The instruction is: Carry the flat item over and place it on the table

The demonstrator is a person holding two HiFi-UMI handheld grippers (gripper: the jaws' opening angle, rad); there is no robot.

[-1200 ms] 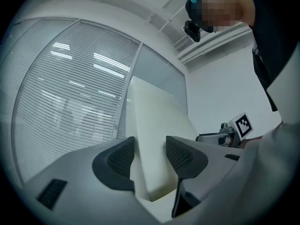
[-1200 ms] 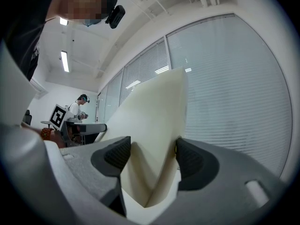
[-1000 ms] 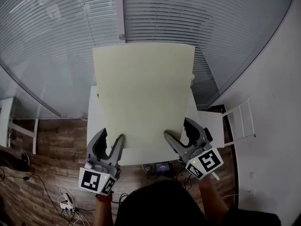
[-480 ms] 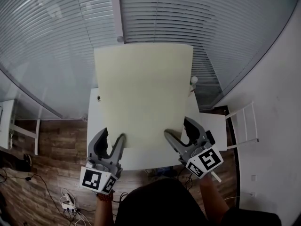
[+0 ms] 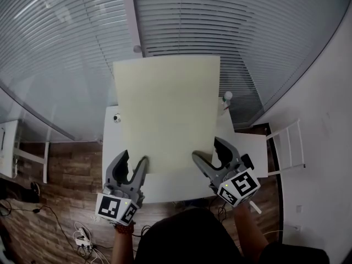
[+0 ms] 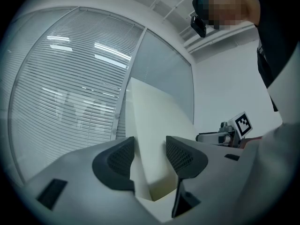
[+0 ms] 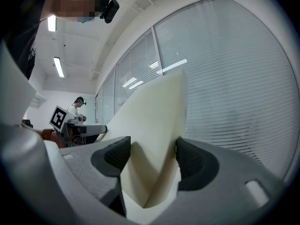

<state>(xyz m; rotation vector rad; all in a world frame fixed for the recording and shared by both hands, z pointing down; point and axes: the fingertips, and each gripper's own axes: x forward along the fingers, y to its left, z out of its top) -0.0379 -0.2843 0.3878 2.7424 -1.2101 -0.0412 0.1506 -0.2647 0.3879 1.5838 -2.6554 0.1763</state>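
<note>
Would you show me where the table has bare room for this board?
Bare: the near edge of the table, between left gripper and right gripper. Crowded: small round object far left, white item far right. The board hides the middle.

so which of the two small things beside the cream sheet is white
The round-topped object at the cream sheet's right edge; the left one is darker.

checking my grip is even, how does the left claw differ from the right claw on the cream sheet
The left claw grips the cream sheet at its near left corner; the right claw at its near right corner. The right claw angles inward more than the left claw. Both are shut on the sheet, above the table.
</note>
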